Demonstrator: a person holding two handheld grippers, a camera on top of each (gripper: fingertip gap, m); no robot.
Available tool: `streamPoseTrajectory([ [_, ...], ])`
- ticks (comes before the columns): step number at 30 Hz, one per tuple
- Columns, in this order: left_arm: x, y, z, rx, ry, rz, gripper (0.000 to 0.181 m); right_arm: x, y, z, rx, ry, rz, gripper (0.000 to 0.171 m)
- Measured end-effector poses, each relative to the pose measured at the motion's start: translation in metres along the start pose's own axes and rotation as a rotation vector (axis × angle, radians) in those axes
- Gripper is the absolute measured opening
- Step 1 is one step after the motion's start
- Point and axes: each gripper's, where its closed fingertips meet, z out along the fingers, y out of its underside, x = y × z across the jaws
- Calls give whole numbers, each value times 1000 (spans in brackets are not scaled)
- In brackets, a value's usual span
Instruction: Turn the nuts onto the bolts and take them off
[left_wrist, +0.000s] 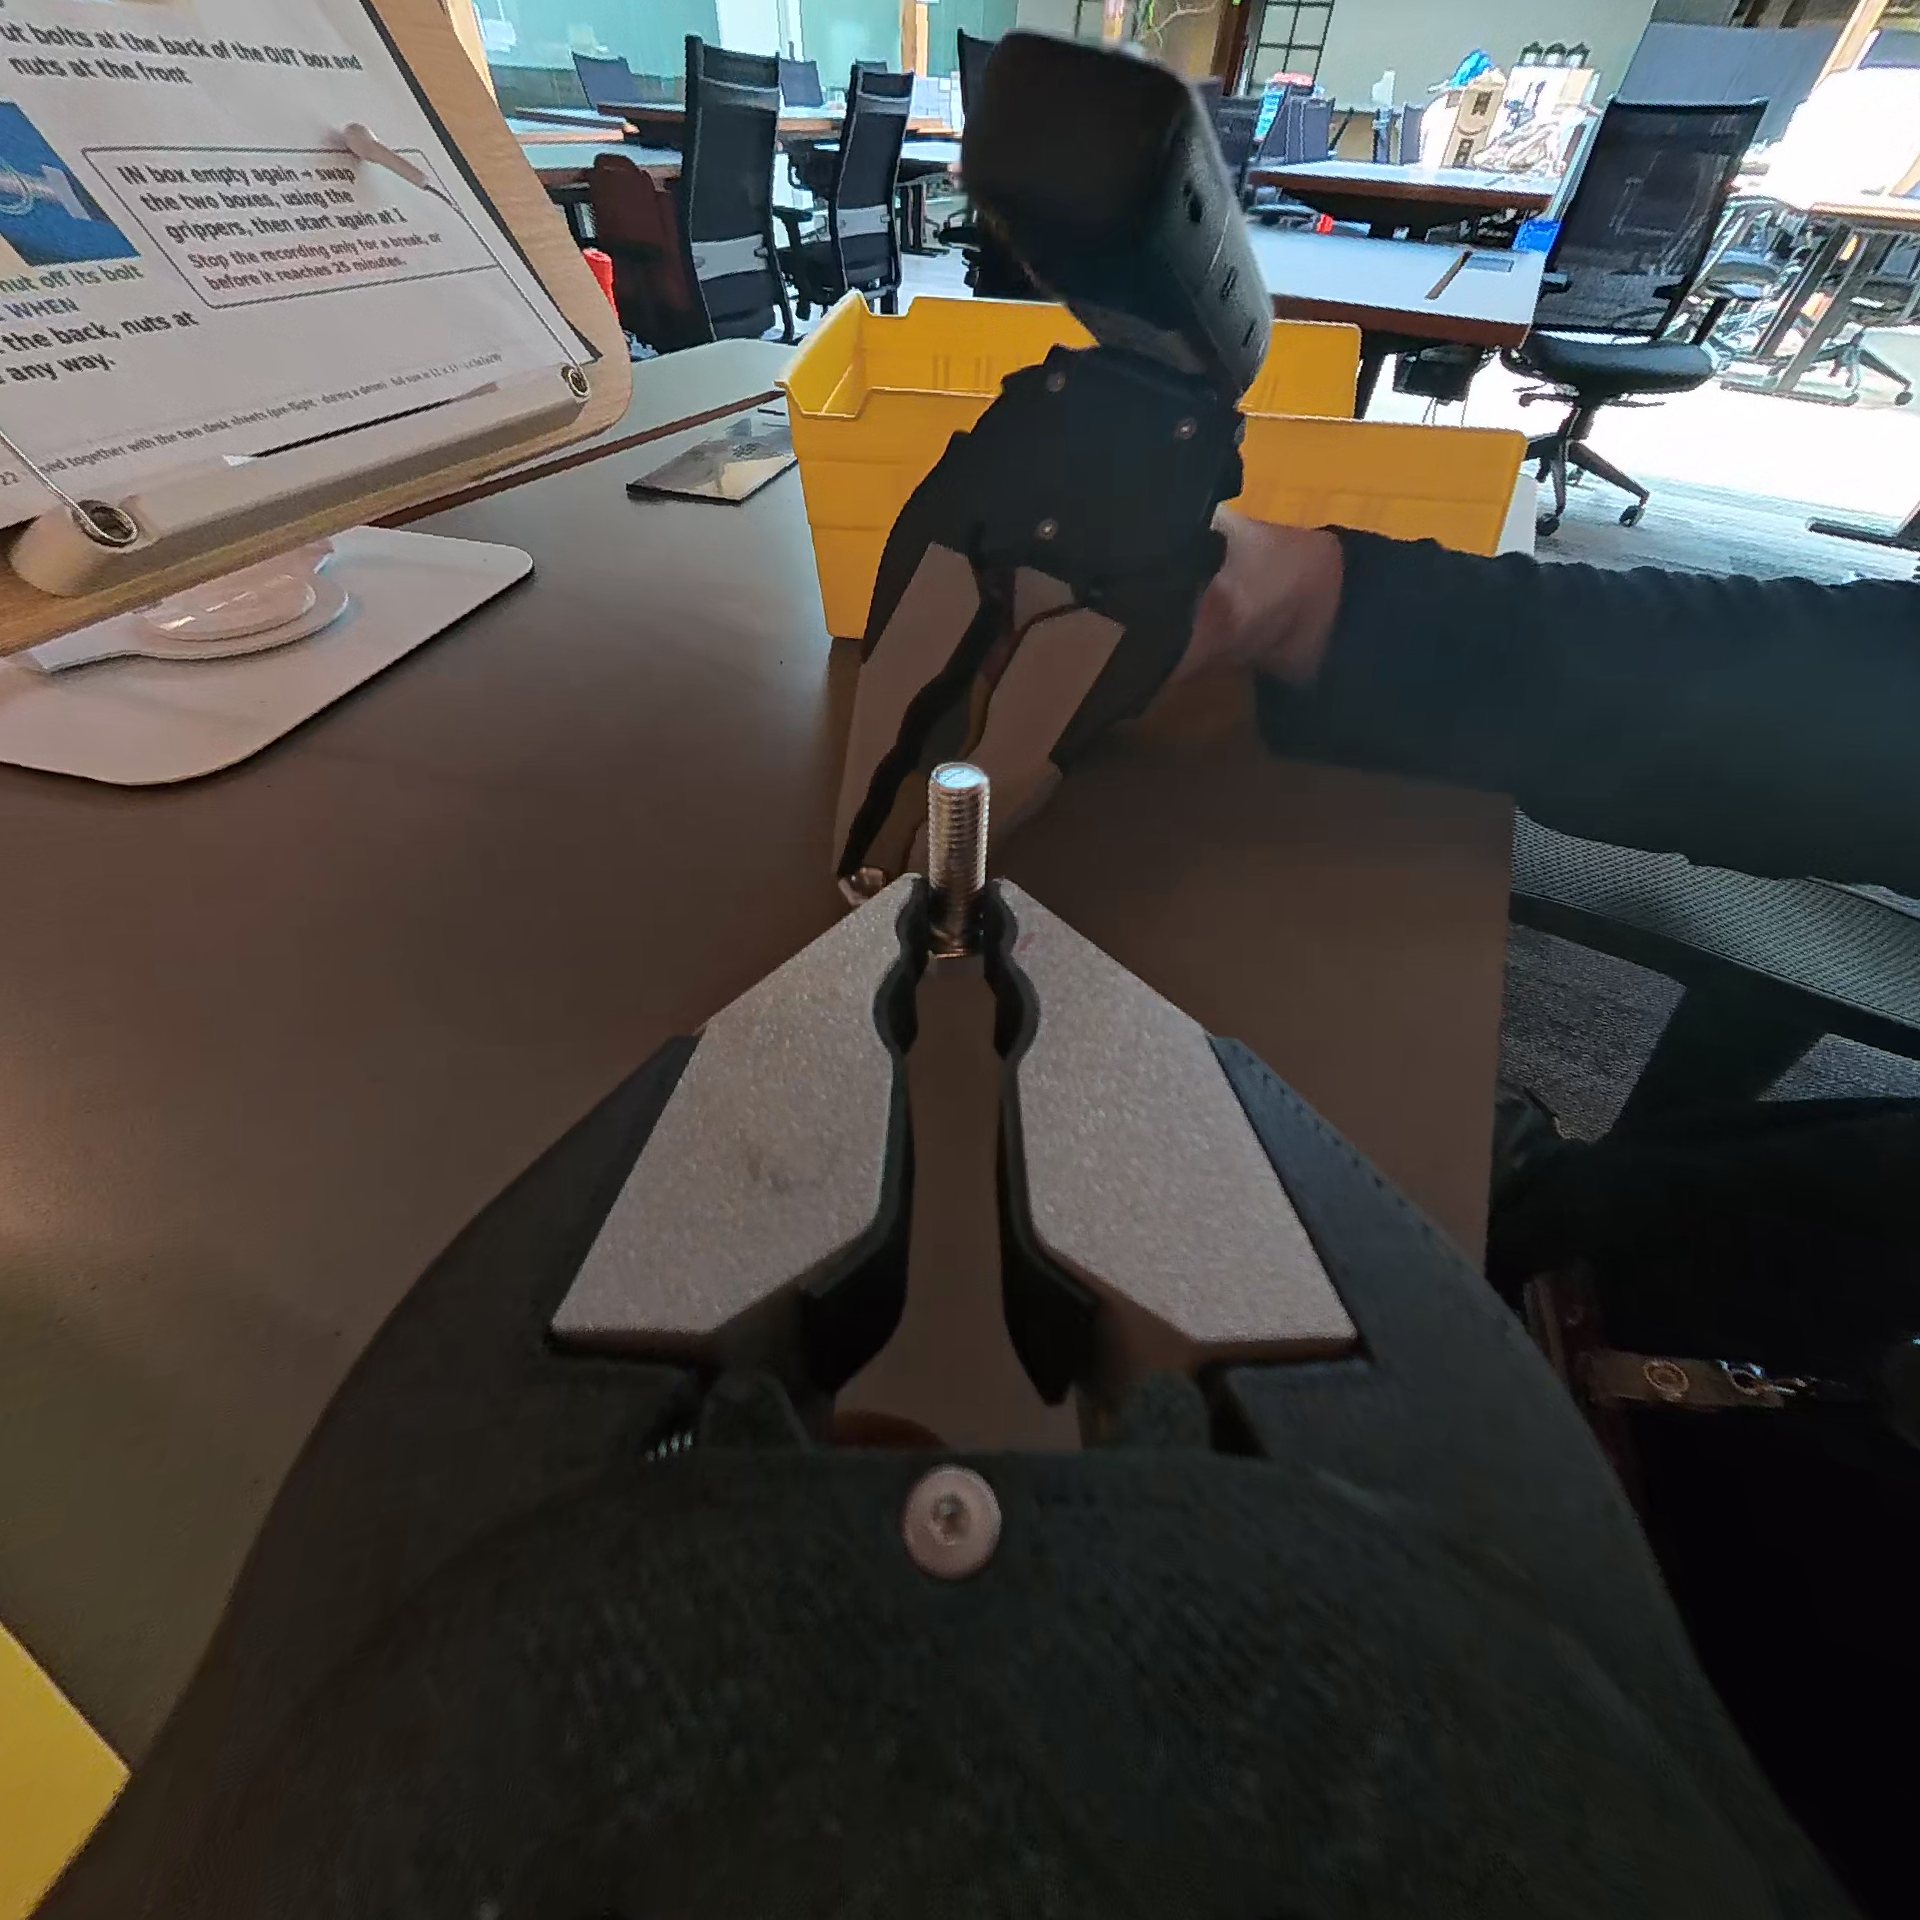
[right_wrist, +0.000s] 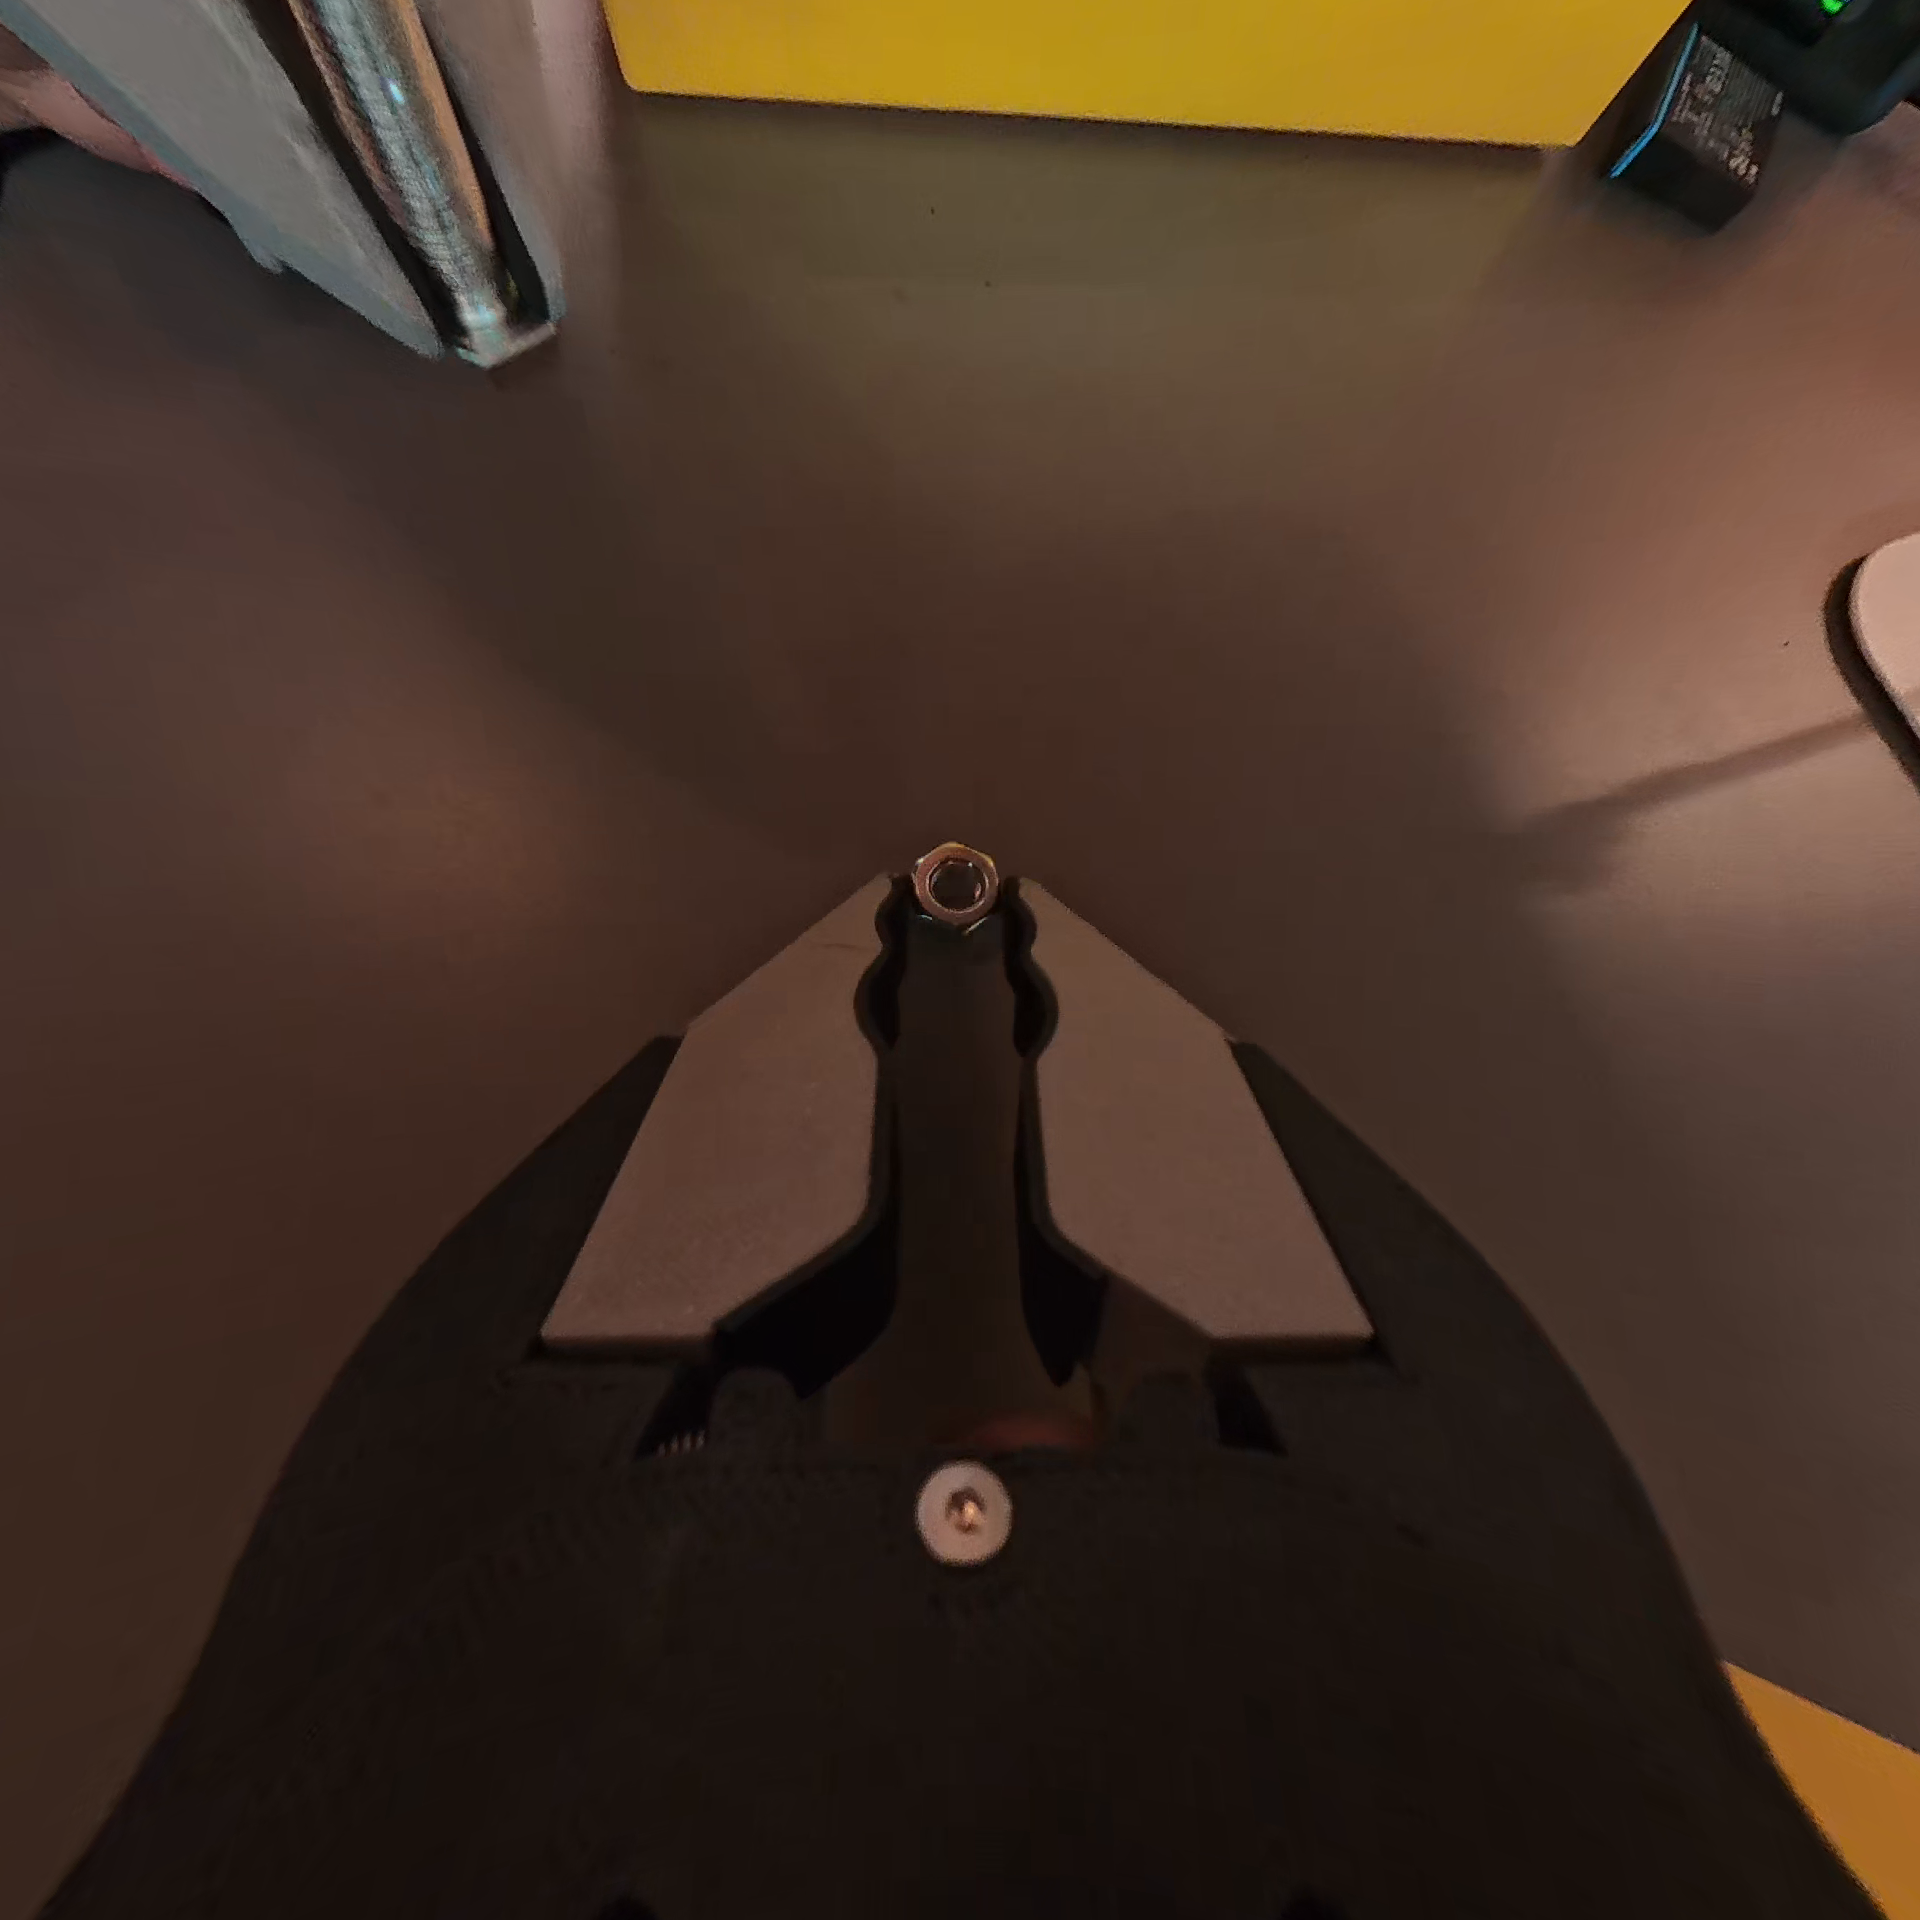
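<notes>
My left gripper (left_wrist: 957, 914) is shut on a silver bolt (left_wrist: 957, 836), gripped near its head, threaded shaft pointing up and away. My right gripper (right_wrist: 954, 899) is shut on a small silver hex nut (right_wrist: 954, 886), held at the fingertips with its hole facing outward, over the dark table. In the left wrist view the right gripper (left_wrist: 883, 868) points down just left of the bolt, with the nut (left_wrist: 862, 884) at its tips. In the right wrist view the bolt (right_wrist: 416, 177) and left gripper's fingers (right_wrist: 260, 156) show blurred at the top left. Nut and bolt are apart.
A yellow bin (left_wrist: 894, 436) stands behind the grippers; it also shows in the right wrist view (right_wrist: 1091, 62). A document stand (left_wrist: 239, 343) with a white base sits at the left. A person's sleeve (left_wrist: 1558, 675) reaches in from the right. Yellow corner (left_wrist: 42, 1766) at lower left. The gap from one gripper's tips to the other's is roughly 10 cm.
</notes>
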Motion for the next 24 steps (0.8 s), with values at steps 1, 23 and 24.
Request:
streamPoseTrajectory([
  [1,0,0,0,-1,-3,-2,7,1,-5,-3,19,3,14,15],
  [23,-33,-3,-6,29,-232,-25,7,-26,-125,-24,23,-90,16,15],
  [24,-33,-3,-6,30,-234,-22,7,-27,-126,-23,20,-92,21,15],
])
